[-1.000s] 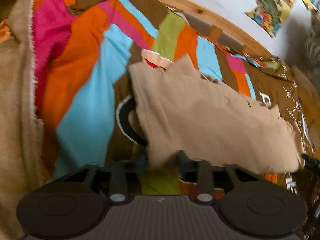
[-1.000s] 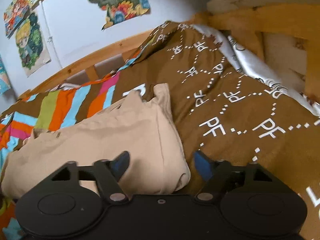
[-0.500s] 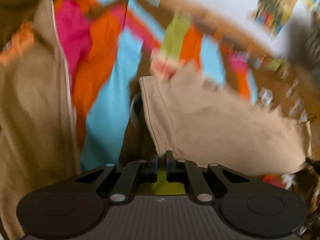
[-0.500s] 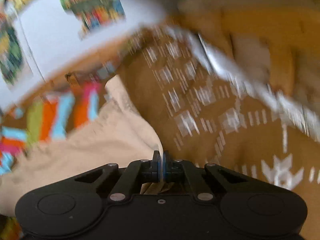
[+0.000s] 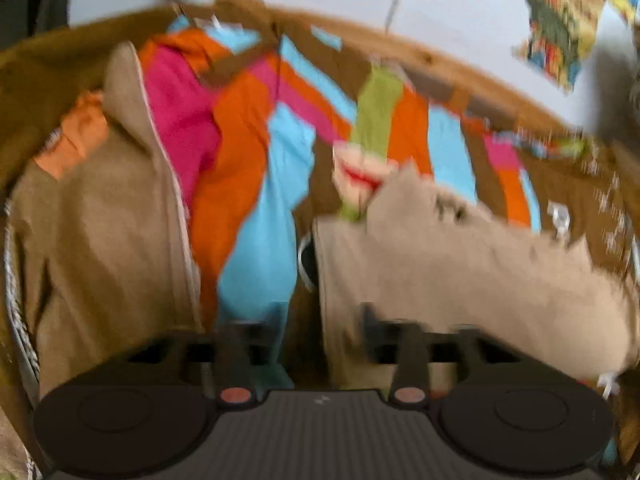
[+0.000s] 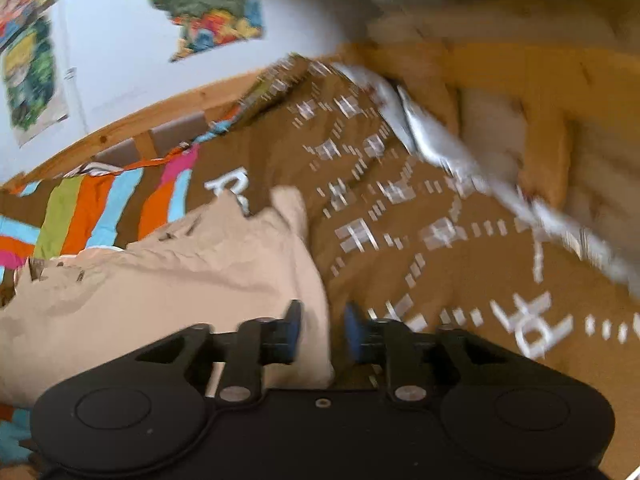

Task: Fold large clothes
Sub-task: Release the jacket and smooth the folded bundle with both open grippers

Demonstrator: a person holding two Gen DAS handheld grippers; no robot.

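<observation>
- Beige cloth, the folded garment (image 6: pixel 168 296), is laid on the brown patterned bedspread (image 6: pixel 420 216), with striped bedding (image 5: pixel 256 200) to its left and far side.
- The right gripper (image 6: pixel 320 330) is seen with jaws parted, the garment's right edge lying between the blue pads (image 6: pixel 292 326) but not pinched.
- The left gripper (image 5: pixel 316 328) is likewise spread, its jaws straddling the garment's near left corner; blur prevents contact from being judged.
- If the jaws are shut too shallowly, only the top layer may be caught, and the fold would be peeled apart on lifting.
- If bedspread is pinched along with the cloth, the whole stack may be dragged askew.
- Uneven pulls from the two sides may leave the edges misaligned.
- A second tan garment (image 5: pixel 100 240) at the left could be snagged by a wide sweep.
</observation>
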